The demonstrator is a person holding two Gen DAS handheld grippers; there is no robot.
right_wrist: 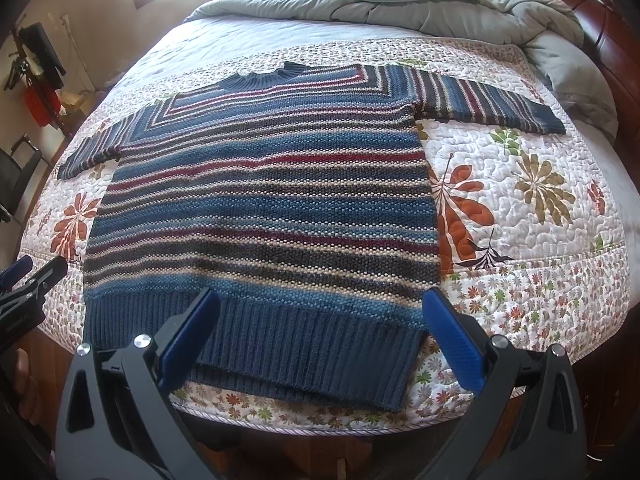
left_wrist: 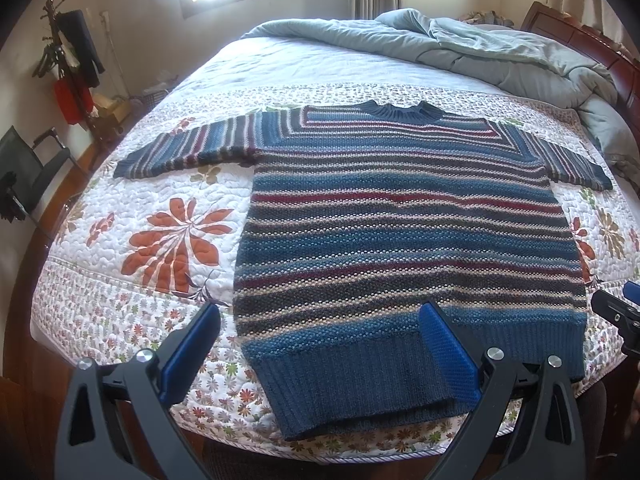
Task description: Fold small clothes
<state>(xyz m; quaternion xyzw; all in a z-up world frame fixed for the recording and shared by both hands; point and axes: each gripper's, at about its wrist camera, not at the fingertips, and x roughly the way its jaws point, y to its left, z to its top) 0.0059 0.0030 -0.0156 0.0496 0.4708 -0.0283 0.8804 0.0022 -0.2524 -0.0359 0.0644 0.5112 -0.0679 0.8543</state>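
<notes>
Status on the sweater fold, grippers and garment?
Left gripper open, right gripper open, both at the hem. Striped sweater flat on the floral quilt, sleeves spread, unfolded. Nothing lying on it.

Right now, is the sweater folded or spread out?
Spread out. The sweater lies flat on the bed, both sleeves stretched sideways, collar away from the cameras, hem near the edge. No fold is made yet.
</notes>
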